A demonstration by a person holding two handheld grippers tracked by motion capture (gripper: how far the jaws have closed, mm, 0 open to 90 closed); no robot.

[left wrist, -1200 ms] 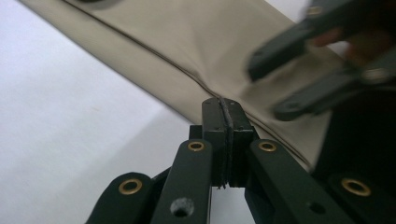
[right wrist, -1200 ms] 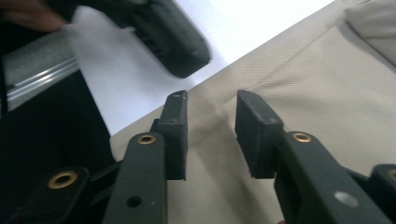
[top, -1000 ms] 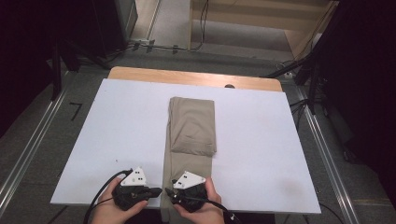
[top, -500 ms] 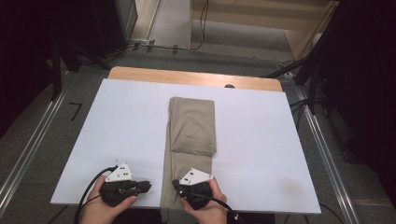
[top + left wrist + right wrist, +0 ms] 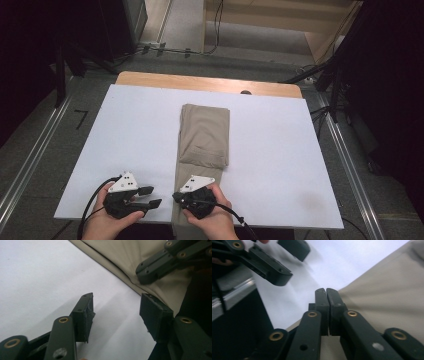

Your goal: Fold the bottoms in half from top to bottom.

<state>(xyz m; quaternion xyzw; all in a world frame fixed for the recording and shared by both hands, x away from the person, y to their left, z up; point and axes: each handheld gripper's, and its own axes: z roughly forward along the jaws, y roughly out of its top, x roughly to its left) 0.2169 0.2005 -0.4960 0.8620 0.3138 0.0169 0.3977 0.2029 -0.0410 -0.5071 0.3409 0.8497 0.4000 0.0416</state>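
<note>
Where the white worktop (image 5: 125, 145) fills the middle of the high view, a folded pair of khaki trousers (image 5: 205, 135) lies on it as a long narrow strip running from the upper centre of the frame down to the bottom edge, where it passes over the near rim. Its long axis runs top to bottom in the frame; the doubled-over, thicker fold occupies the upper part, and a single thinner layer points toward the person. The cloth appears soft, light and limp, so it will likely sag and unfold if lifted by one point; two holds on the near edge or its corners, spread apart, seem the safest grip. At the lower centre, the right claw (image 5: 176, 196) sits over the left edge of the near layer; in the right gripper view its jaws stand pressed together at the cloth's border (image 5: 326, 293), though whether fabric is pinched between them cannot be told. Lower left, the left claw (image 5: 150, 196) rests just beside the trousers, over bare worktop, jaws wide apart with nothing between them (image 5: 116, 310).
</note>
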